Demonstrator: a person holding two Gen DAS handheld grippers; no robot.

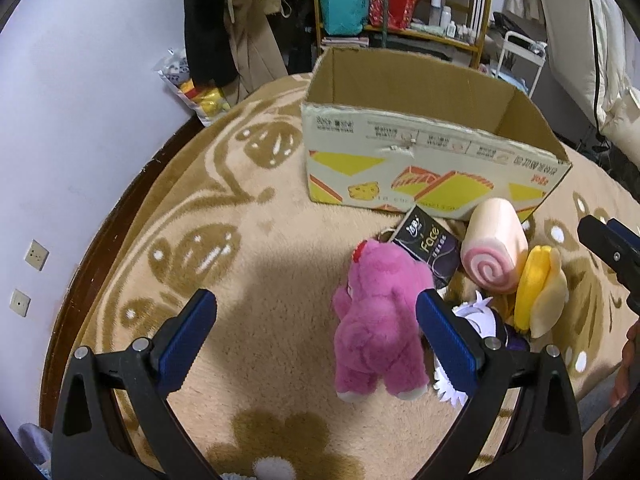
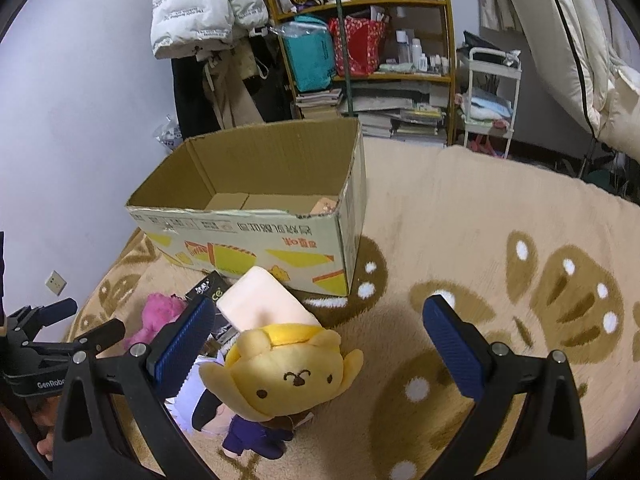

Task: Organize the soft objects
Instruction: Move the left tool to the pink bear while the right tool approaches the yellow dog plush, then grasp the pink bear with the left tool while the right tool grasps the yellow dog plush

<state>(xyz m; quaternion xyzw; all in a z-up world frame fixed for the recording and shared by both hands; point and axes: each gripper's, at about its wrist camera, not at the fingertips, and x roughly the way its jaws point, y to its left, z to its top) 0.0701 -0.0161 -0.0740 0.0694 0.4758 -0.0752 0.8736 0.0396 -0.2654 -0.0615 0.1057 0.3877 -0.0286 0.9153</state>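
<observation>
A pink plush bear [image 1: 376, 316] lies on the beige blanket, between my left gripper's [image 1: 316, 332] open fingers but nearer the right one. Beside it lie a black tissue pack [image 1: 430, 248], a pink swirl-roll cushion [image 1: 494, 252], a yellow plush dog [image 1: 540, 296] and a small doll in purple [image 1: 492, 320]. An open cardboard box [image 1: 432, 160] stands behind them. In the right wrist view my right gripper [image 2: 320, 336] is open above the yellow dog [image 2: 292, 372], with the roll cushion [image 2: 264, 300], the doll [image 2: 248, 428], the pink bear [image 2: 156, 316] and the box [image 2: 264, 208] around it.
A wall [image 1: 80, 120] runs along the blanket's left edge. Behind the box stand a cluttered shelf [image 2: 368, 60], hanging coats [image 2: 208, 12] and a white cart [image 2: 492, 96]. Bedding [image 2: 592, 60] hangs at the right. The left gripper [image 2: 52, 344] shows at the right view's left edge.
</observation>
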